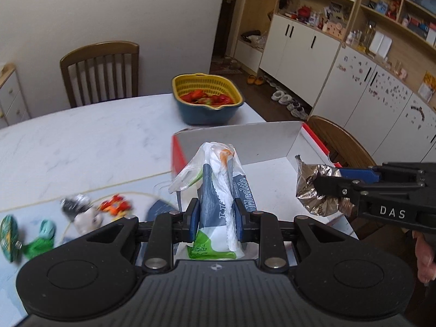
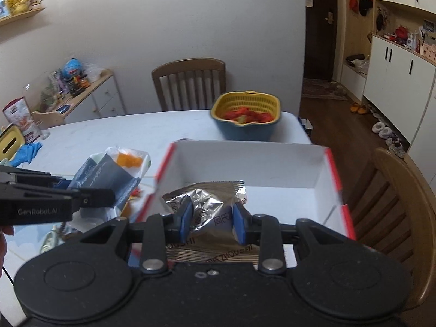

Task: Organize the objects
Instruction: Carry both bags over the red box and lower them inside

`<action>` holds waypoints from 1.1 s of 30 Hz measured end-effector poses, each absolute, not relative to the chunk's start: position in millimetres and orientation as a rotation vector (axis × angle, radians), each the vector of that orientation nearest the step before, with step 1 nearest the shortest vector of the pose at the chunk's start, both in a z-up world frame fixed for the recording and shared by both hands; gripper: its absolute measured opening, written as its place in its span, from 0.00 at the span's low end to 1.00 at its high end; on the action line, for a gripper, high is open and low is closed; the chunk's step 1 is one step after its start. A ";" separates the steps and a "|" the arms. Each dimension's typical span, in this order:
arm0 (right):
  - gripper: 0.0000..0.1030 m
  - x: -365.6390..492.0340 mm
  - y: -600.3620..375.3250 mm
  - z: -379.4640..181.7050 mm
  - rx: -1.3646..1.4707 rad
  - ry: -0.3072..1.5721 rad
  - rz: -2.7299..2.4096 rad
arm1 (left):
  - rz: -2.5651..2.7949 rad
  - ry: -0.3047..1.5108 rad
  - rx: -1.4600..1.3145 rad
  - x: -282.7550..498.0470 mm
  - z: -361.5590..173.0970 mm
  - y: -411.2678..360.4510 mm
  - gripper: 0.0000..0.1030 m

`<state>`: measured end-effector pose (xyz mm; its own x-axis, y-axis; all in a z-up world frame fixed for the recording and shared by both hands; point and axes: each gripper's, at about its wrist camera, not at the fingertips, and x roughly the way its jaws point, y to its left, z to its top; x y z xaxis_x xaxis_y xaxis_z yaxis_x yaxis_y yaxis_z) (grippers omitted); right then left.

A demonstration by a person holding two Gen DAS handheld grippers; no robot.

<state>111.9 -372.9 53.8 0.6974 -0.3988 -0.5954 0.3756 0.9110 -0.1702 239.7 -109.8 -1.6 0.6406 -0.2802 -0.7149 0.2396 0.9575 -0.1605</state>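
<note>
We hold a tissue pack (image 1: 218,190) clamped tight in our left claw (image 1: 216,215), raised just before the near-left wall of the open box (image 2: 324,188). Our right claw (image 2: 211,218) pinches a crumpled foil wrapper (image 2: 207,201) above the box's near edge. The surface (image 1: 81,141) lies bare left of the box; the basket (image 1: 207,100) sits behind it.

The small toys (image 1: 81,212) at the left of the table (image 1: 81,141) are smeared by motion blur, so what they are cannot be told. The foil packet's (image 2: 207,212) lower end is hidden behind the right gripper (image 2: 212,218), and the tissue pack's (image 1: 218,212) bottom behind the left gripper (image 1: 216,218).
</note>
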 end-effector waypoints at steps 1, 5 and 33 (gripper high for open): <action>0.30 112.0 -379.7 54.8 -0.035 0.672 -0.436 | -0.298 0.828 -0.046 243.9 -1.7 -117.2 0.24; 0.30 111.5 -404.3 55.4 -0.043 0.677 -0.455 | -0.307 0.835 -0.001 262.2 -3.9 -145.4 0.24; 0.30 155.1 -481.8 -29.1 -0.110 0.951 -0.444 | -0.290 1.140 0.081 360.4 -114.2 -204.5 0.24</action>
